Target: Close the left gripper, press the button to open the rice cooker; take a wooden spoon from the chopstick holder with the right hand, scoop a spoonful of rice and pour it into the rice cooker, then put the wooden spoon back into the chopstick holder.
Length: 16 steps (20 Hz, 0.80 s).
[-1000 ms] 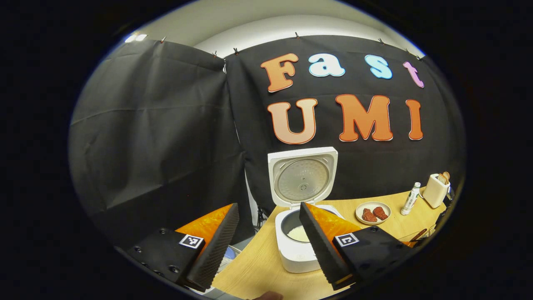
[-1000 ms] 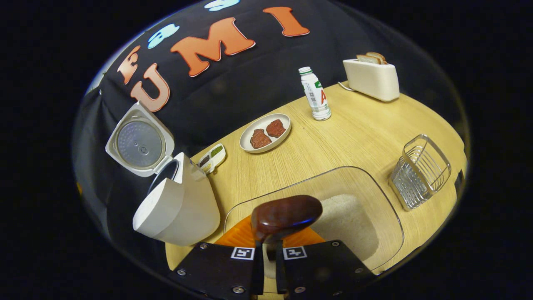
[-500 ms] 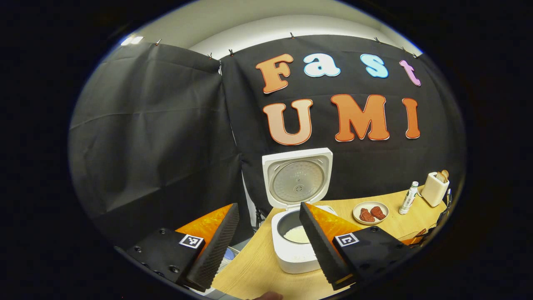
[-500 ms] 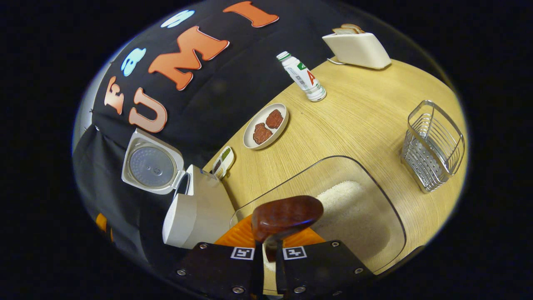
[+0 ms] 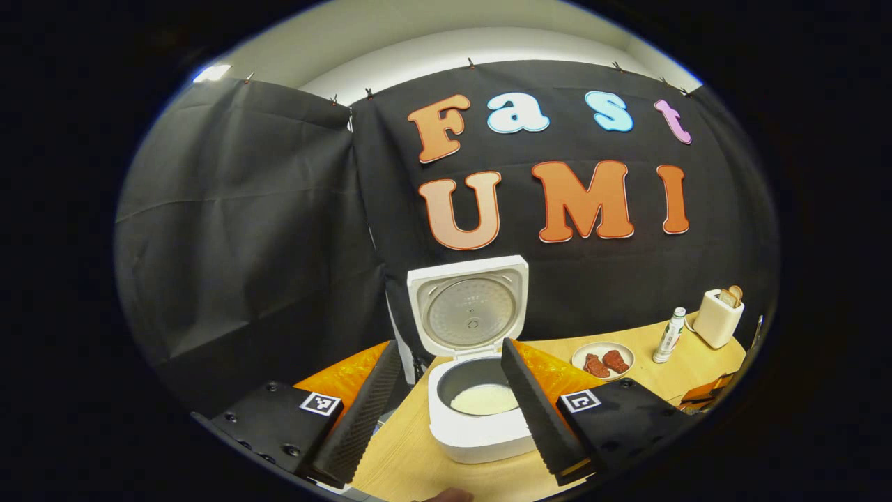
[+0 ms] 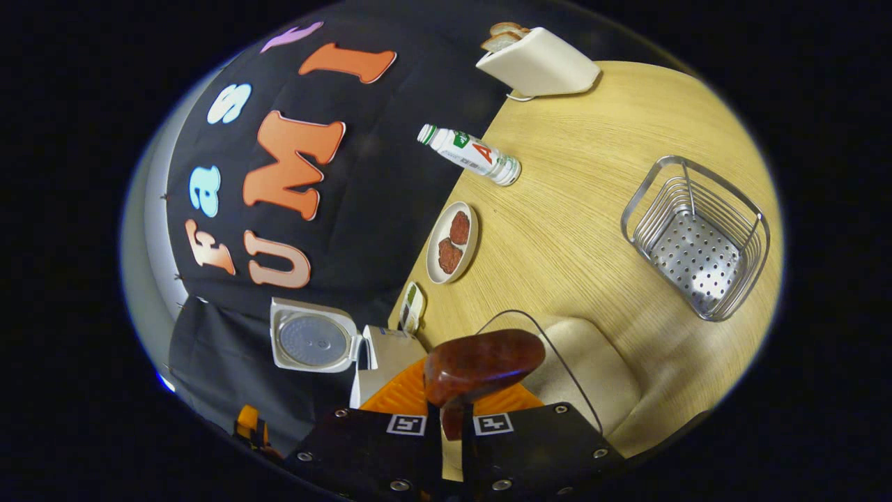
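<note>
Left gripper view: left gripper (image 5: 446, 411) hangs in front of the rice cooker (image 5: 481, 418), jaws spread wide, nothing between them. Cooker lid (image 5: 470, 310) stands fully up, so the button press is done. Pot has a pale layer of rice (image 5: 484, 399) at the bottom. Right of the cooker on the table (image 5: 411, 460): plate (image 5: 603, 359) with two brown pieces, then a bottle (image 5: 667, 336), then a toaster (image 5: 716, 317).

Right gripper view: right gripper (image 6: 449, 418) has its jaws pressed in on the handle of the wooden spoon (image 6: 481, 359); bowl of the spoon sticks out just ahead of the fingertips. Cannot tell whether any rice is in it. Clear rice tray (image 6: 592, 376) lies right beside the spoon, on the side away from the cooker (image 6: 387, 352). Wire holder (image 6: 697, 237) sits well apart from the cooker, past the tray, nothing in it. View is tilted hard.

Status, my read: open done, spoon pickup done. With rice in the pot, the pour may be done too, but not confirmed. Left for sure: spoon back in the holder.
</note>
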Available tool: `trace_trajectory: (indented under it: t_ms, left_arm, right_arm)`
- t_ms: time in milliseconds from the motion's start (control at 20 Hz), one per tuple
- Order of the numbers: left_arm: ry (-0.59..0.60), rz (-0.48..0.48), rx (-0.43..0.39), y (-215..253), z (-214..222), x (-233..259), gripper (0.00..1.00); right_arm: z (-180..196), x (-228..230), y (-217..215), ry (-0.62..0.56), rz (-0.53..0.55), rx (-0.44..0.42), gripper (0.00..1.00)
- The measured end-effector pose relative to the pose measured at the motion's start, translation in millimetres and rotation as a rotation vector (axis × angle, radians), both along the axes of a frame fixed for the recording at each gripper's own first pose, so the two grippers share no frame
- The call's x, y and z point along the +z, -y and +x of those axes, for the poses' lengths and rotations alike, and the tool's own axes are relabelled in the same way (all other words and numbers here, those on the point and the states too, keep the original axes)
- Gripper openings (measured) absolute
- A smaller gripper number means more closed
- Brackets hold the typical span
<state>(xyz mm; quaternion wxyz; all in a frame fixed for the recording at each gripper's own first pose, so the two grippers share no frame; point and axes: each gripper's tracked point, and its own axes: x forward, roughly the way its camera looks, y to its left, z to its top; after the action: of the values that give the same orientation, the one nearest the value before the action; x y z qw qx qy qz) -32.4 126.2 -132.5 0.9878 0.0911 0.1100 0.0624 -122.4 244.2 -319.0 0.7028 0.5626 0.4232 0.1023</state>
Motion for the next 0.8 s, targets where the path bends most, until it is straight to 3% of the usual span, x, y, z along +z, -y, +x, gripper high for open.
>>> trace_trajectory:
  t_ms: [250, 300, 400, 600, 750, 800]
  left_arm:
    - [0.010, -0.022, -0.001, 14.1, -0.5, 2.5, 0.95]
    - [0.013, -0.026, 0.002, 14.5, -0.2, 3.4, 1.00]
    - [0.020, -0.031, 0.015, 14.7, -1.7, 3.0, 1.00]
    - [0.035, -0.038, 0.040, 11.9, -6.8, 4.7, 0.95]
    - [0.042, -0.048, 0.068, 2.9, -10.7, 5.4, 0.99]
    - [0.044, -0.052, 0.079, -0.7, -14.0, 4.9, 0.95]
  right_arm:
    - [20.0, 22.8, 16.7, -0.007, 0.121, -0.066, 0.10]
    - [23.4, 29.1, 17.5, -0.009, 0.149, -0.073, 0.11]
    - [29.9, 43.3, 19.0, -0.006, 0.206, -0.084, 0.10]
    - [45.3, 65.1, 3.8, -0.030, 0.308, -0.092, 0.10]
    - [53.2, 78.9, -16.6, -0.047, 0.357, -0.074, 0.10]
    - [56.5, 84.3, -23.7, -0.056, 0.379, -0.068, 0.11]
